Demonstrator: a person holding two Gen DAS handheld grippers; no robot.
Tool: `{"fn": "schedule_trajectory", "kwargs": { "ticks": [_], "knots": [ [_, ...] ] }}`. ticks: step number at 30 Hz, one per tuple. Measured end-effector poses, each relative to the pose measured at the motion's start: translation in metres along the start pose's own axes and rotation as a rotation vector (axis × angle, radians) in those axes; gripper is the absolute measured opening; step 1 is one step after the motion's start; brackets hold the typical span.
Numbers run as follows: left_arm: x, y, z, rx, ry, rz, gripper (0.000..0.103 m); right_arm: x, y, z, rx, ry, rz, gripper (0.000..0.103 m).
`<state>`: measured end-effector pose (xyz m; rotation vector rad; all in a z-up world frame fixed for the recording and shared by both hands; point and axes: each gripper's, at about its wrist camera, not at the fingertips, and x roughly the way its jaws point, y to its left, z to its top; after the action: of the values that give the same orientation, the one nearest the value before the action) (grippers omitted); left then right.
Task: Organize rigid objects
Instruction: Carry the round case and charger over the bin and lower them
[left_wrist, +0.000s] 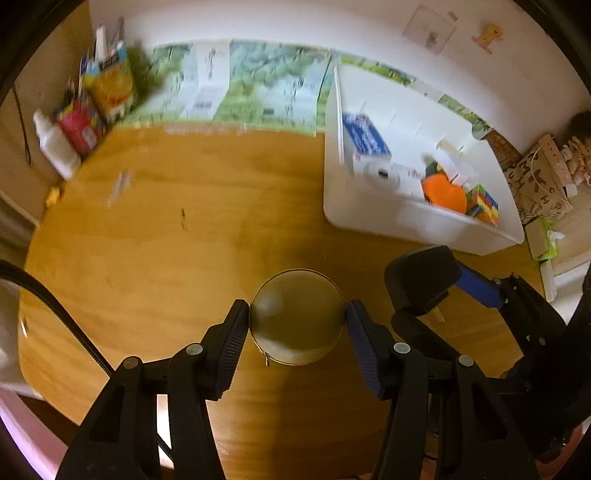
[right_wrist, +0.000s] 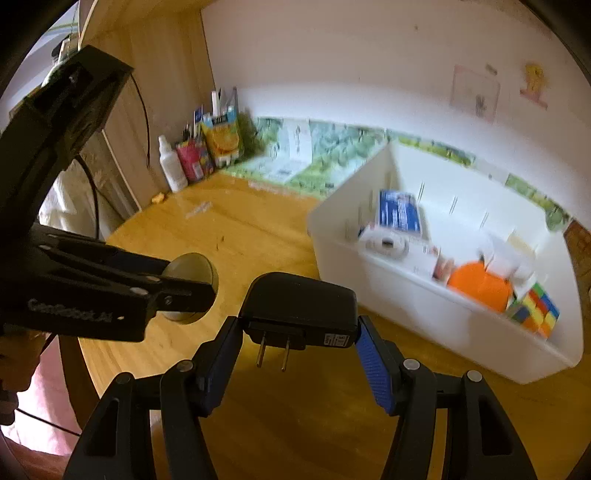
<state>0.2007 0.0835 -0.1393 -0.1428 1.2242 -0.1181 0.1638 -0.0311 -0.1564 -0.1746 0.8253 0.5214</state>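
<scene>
Wooden surface (left_wrist: 166, 258) against a white wall. Left hand-held gripper (left_wrist: 297, 325) is clamped edge-on across a round brass-coloured disc (left_wrist: 297, 317): stiff, smooth, likely slippery. Right hand-held gripper (right_wrist: 299, 332) is clamped on a black plug adapter (right_wrist: 299, 306), light and rigid, prongs facing back. Beyond it to the right, a white bin (right_wrist: 424, 306); its contents are blurred.

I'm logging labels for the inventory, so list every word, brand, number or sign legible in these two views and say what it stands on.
"GenRobot.AI": embossed on the black body of the left claw, only faintly legible.
Small white label on the black plug adapter held by the right claw: too small to read.
Blue-and-white box in the white plastic bin: blurred.
Yellow carton and red pencil cup at the desk's back: blurred.
Round brass-coloured disc: no text seen.
</scene>
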Motion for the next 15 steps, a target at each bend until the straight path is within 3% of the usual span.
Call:
{"fn": "schedule_trajectory", "kwargs": {
  "ticks": [7, 15],
  "knots": [
    [-0.021, 0.009, 0.029, 0.093, -0.086, -0.016, 0.058, -0.020, -0.007, 0.032, 0.027, -0.076, -0.062, 0.063],
    [-0.034, -0.013, 0.074, 0.227, -0.163, -0.069, 0.058, -0.042, -0.046, 0.065, 0.087, -0.156, -0.186, 0.063]
  ]
}}
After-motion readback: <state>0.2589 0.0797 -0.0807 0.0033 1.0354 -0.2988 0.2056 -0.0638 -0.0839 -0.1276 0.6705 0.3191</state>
